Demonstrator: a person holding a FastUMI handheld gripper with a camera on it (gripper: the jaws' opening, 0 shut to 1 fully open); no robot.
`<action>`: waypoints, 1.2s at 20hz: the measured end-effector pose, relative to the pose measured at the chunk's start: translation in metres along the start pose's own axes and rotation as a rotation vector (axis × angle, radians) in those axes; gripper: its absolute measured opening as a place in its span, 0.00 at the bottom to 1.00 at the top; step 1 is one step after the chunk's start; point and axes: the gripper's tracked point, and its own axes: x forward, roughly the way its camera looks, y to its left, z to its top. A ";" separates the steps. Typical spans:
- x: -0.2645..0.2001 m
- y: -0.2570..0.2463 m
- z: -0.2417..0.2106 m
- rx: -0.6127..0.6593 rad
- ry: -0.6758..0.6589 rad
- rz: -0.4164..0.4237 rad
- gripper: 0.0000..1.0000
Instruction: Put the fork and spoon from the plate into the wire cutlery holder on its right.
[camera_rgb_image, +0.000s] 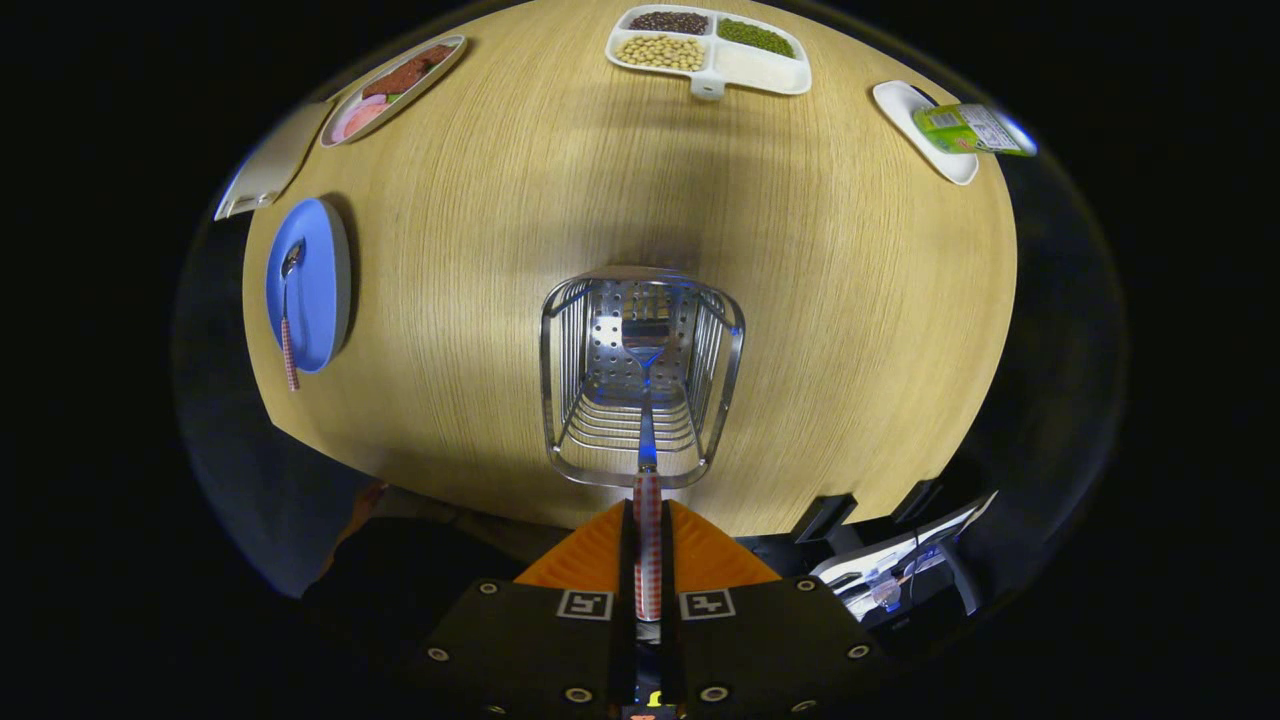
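In the gripper view, the gripper is clenched on the checked handle of the fork, both fingers pressing its sides. The fork points straight ahead, its tines hanging over the open mouth of the wire cutlery holder, which stands on the desk. Whether the tines are already below the rim I cannot tell.

The main risk, as I judge it, is a release while the fork sits high or tilted: the head could strike the rim or wires and bounce out, or nudge the light holder across the desk. A tine could also snag in the perforated back wall.

The spoon lies on the blue plate, well off to the left, its handle overhanging the rim. That overhang makes it easy to tip when grasped.
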 end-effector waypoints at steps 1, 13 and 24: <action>0.000 -0.001 0.003 0.012 -0.005 0.006 0.10; -0.029 0.001 0.020 0.062 -0.283 0.076 0.18; -0.158 0.014 0.066 0.096 -1.086 -0.012 0.71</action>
